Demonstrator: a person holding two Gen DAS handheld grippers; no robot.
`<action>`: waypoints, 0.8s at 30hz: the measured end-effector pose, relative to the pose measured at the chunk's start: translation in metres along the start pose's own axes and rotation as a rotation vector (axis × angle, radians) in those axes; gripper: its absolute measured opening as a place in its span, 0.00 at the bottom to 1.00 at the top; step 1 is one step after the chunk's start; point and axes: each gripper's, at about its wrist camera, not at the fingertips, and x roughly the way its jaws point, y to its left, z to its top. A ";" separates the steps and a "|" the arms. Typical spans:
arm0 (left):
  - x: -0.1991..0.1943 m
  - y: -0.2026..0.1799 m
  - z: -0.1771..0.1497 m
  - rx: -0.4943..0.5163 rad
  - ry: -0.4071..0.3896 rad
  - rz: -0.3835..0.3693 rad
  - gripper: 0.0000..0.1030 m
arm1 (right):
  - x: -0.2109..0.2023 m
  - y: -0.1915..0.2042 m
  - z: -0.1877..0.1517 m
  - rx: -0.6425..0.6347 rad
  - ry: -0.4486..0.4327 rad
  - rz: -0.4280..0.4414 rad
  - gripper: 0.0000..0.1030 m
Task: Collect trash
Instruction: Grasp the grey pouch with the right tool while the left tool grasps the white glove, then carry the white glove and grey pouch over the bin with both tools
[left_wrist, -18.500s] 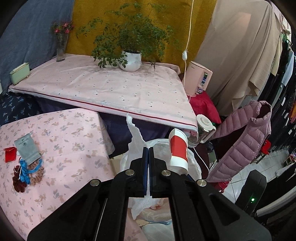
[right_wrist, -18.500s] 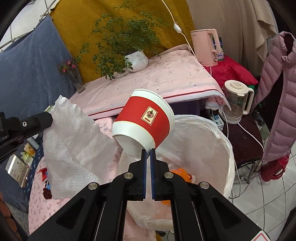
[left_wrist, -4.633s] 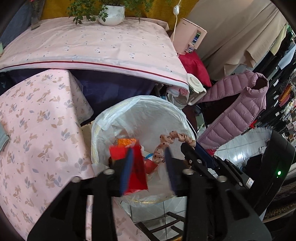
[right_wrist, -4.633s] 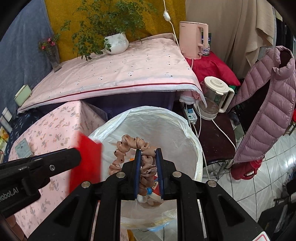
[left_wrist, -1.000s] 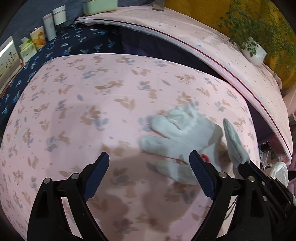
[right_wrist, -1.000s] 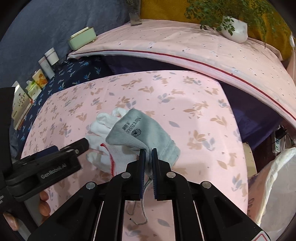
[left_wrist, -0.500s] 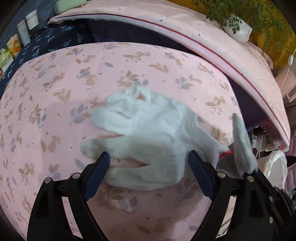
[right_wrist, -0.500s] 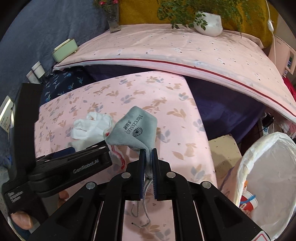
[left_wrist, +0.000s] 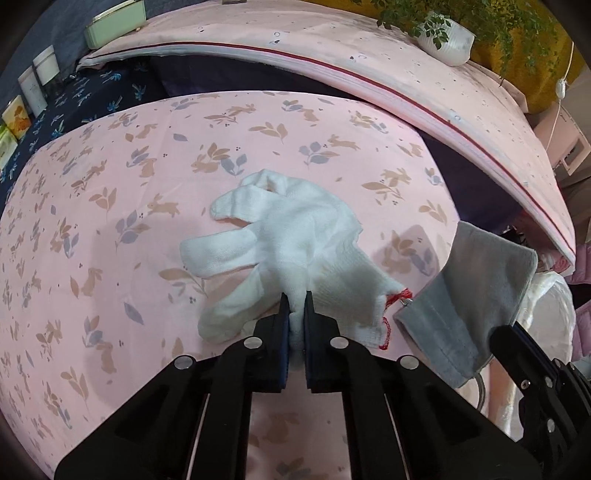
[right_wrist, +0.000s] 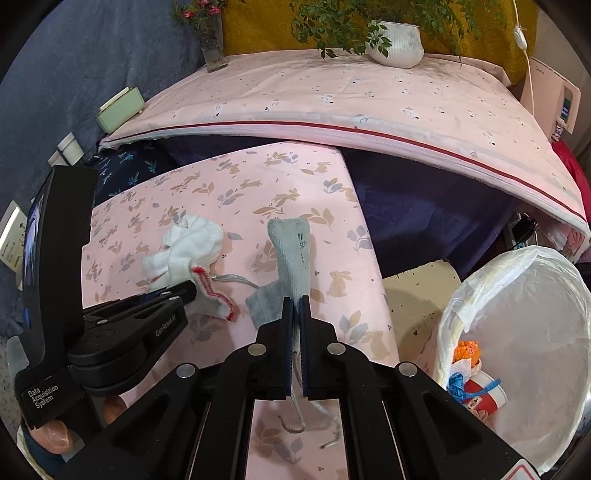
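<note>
Far left of the right wrist view, the left tongs (right_wrist: 190, 288) have just snapped closed and now pinch a fold of the white glove (left_wrist: 295, 236), mid-frame on the pink counter (left_wrist: 110, 221). It's knit cotton, so I'd guess it's light, floppy and not slippery; the bunched palm is a fair spot, though the fingers will dangle. Right of it, the right tongs (right_wrist: 294, 306) are pressed together on the grey pouch (right_wrist: 291, 258), also soft, its drawstring trailing below. Lower right sits the lined trash bin (right_wrist: 461, 314), already holding cups. Only the counter corner lies between, and the plant pot (right_wrist: 397, 42) stands well back.
</note>
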 end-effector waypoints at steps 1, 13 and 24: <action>-0.004 -0.001 -0.001 0.000 -0.004 -0.005 0.05 | -0.004 -0.001 0.000 0.001 -0.005 0.001 0.03; -0.076 -0.039 -0.021 0.055 -0.097 -0.046 0.05 | -0.061 -0.024 -0.005 0.022 -0.104 0.015 0.03; -0.126 -0.110 -0.045 0.175 -0.140 -0.119 0.05 | -0.123 -0.083 -0.016 0.110 -0.216 -0.022 0.03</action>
